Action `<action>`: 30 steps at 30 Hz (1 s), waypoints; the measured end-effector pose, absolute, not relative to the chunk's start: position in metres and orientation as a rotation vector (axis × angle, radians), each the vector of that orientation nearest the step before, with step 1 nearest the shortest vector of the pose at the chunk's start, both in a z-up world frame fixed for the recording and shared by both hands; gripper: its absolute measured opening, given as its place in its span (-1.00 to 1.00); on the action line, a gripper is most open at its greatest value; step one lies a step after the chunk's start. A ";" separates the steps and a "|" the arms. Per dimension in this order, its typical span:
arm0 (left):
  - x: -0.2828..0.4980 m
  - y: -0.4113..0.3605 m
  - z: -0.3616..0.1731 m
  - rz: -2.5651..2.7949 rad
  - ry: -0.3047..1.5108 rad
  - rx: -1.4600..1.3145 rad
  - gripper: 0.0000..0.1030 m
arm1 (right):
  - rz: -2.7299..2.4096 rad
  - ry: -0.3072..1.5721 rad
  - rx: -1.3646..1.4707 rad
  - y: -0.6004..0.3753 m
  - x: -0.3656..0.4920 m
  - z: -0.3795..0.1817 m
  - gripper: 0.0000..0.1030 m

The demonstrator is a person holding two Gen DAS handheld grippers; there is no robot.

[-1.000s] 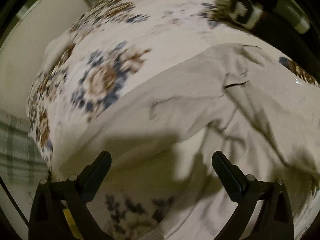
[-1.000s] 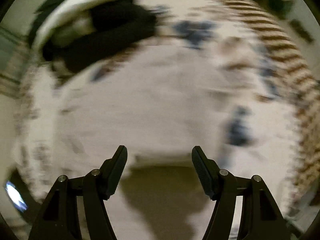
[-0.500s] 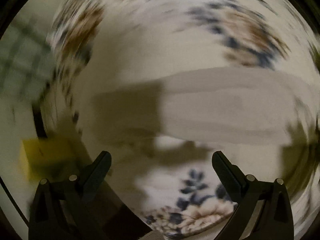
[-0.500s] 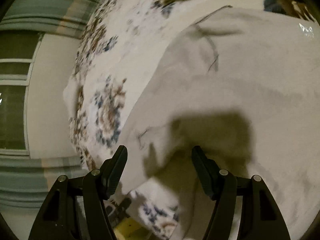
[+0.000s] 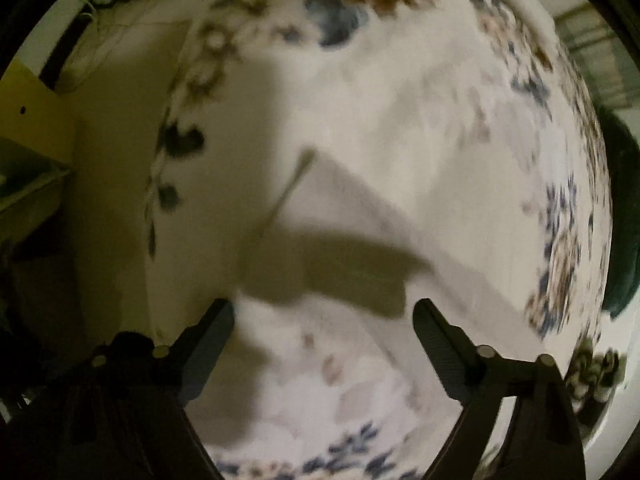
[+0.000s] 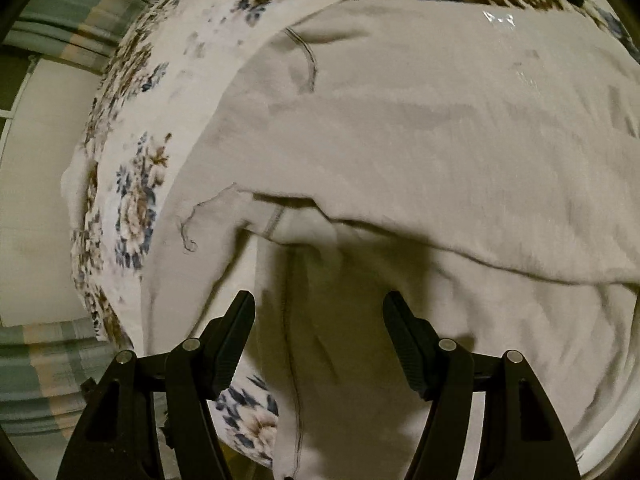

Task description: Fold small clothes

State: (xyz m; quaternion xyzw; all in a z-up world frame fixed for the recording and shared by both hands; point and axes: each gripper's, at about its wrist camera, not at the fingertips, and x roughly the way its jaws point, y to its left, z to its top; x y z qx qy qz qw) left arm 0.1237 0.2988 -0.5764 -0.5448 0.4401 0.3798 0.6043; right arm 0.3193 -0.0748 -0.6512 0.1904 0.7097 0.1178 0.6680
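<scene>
- Over the bed point(image 6: 132, 92), the right tongs point(image 6: 319, 322) hang with jaws apart and nothing between them, just above the garment point(image 6: 440, 140).
- Spread across the floral bedcover, that pale grey garment fills most of the right view; one layer is already folded over, its edge running across the middle, and a seam runs down between the jaws.
- Left tongs point(image 5: 323, 330) are also apart and hold nothing; their view is blurred, showing mostly bedcover and a pale flap that may be a corner of the garment point(image 5: 340, 200), though I cannot tell for sure.
- Step in hand, as I judge it: reaching for an edge to make the next fold.
- To do it well, bring the right tongs down on the near hem beside the seam and pinch only the layers meant to move, not the bedcover under them.
- Steady the left tongs first; a grab made from a blurred view risks catching the bedcover.
- Lift low and carry the edge straight, so the existing fold does not slide open.
- No clear container shows; a yellowish shape point(image 5: 28, 128) at the left edge of the left view is too dim to identify, and its contents cannot be seen.
</scene>
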 end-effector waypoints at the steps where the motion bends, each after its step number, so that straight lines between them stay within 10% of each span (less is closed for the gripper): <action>1: 0.122 0.304 -0.576 0.908 1.003 -1.254 0.39 | 0.257 1.599 0.426 -0.075 0.319 -0.652 0.34; 8: 0.115 0.331 -0.571 1.016 0.926 -1.200 -0.94 | 0.224 1.556 0.438 -0.066 0.326 -0.645 0.34; 20: 0.172 0.297 -0.438 0.771 0.778 -0.849 -0.97 | 0.190 1.477 0.450 -0.107 0.322 -0.617 0.34; 30: 0.295 0.102 -0.326 0.241 0.713 -0.465 -0.97 | -0.017 1.432 0.519 -0.223 0.314 -0.607 0.35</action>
